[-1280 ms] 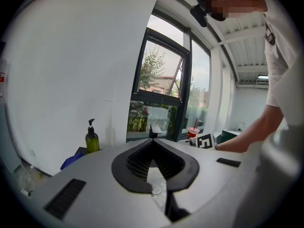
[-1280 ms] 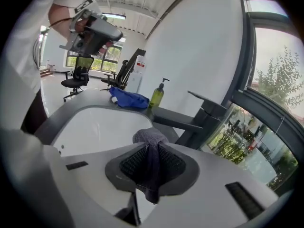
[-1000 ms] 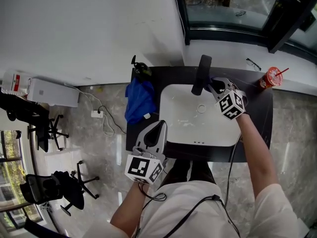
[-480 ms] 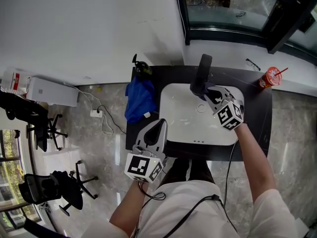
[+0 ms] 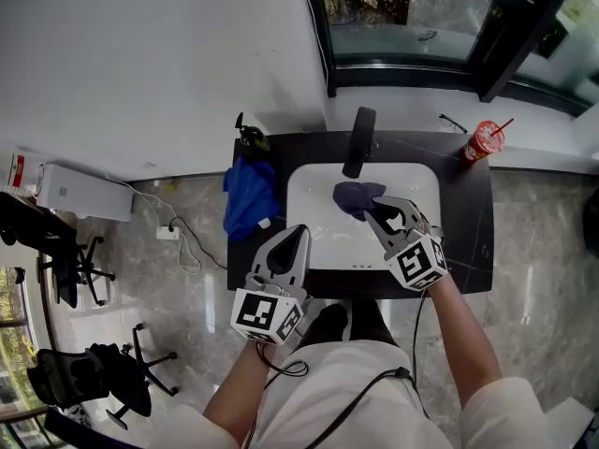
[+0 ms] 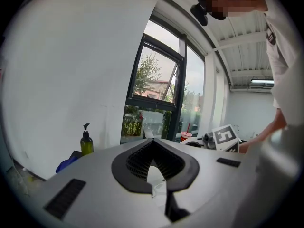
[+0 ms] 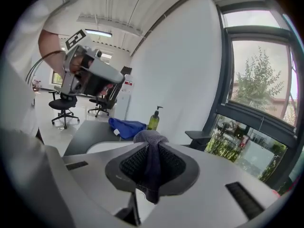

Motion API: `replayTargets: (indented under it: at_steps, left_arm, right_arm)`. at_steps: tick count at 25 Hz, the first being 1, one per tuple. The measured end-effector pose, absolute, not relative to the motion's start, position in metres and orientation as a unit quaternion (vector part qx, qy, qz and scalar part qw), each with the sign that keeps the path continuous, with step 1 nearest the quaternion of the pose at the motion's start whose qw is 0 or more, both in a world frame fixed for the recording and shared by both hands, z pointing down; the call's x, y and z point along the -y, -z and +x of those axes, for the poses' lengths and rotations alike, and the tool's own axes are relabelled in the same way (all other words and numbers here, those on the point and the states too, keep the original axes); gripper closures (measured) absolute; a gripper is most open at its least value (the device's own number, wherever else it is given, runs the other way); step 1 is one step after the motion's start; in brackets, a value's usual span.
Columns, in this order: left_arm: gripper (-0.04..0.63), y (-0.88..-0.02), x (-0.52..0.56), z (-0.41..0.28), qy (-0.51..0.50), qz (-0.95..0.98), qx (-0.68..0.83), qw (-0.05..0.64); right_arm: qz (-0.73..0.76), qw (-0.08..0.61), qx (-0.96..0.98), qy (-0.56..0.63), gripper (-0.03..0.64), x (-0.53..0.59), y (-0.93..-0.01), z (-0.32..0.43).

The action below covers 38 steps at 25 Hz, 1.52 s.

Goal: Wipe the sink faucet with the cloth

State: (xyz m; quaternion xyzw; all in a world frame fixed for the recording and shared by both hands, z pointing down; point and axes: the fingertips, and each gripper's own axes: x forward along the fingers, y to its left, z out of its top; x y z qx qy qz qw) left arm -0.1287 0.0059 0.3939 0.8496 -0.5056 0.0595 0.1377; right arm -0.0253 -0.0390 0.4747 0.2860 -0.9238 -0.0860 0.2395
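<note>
The black faucet point(image 5: 358, 141) stands at the far rim of the white sink point(image 5: 314, 215); in the right gripper view the faucet point(image 7: 198, 137) is ahead and to the right. My right gripper point(image 5: 372, 210) hovers over the basin's middle, off the faucet, shut on a grey-purple cloth point(image 5: 356, 197). That cloth point(image 7: 151, 170) bunches over the tips of the right gripper point(image 7: 151, 142) and hangs down between its pads. My left gripper point(image 5: 300, 233) hangs over the sink's near left rim. The left gripper point(image 6: 153, 140) has its tips together, with nothing in them.
A blue cloth point(image 5: 245, 195) lies on the dark counter point(image 5: 468, 223) left of the sink, with a soap bottle point(image 5: 248, 137) behind it. A red cup with a straw point(image 5: 482, 140) and glasses point(image 5: 452, 123) sit at the far right. A window runs behind the faucet.
My right gripper has drawn back from the faucet's right side toward the near middle of the basin and risen, carrying the cloth. The left gripper has stayed put.
</note>
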Motion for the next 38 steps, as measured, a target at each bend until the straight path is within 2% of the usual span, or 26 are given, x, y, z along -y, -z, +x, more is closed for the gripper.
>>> replayTargets:
  at_steps: [8, 16, 38]
  left_arm:
    - [0.603, -0.376, -0.018, -0.113, -0.042, 0.872, 0.472, 0.119]
    - [0.603, -0.360, -0.026, -0.131, -0.038, 0.877, 0.468, 0.101]
    - [0.603, -0.341, -0.091, -0.116, -0.030, 0.883, 0.461, 0.079]
  right_arm:
    - [0.365, 0.189, 0.910, 0.058, 0.561, -0.006, -0.413, 0.003]
    - [0.424, 0.114, 0.897, 0.044, 0.561, -0.045, -0.356, 0.030]
    - [0.484, 0.073, 0.872, 0.021, 0.561, -0.117, -0.332, 0.073]
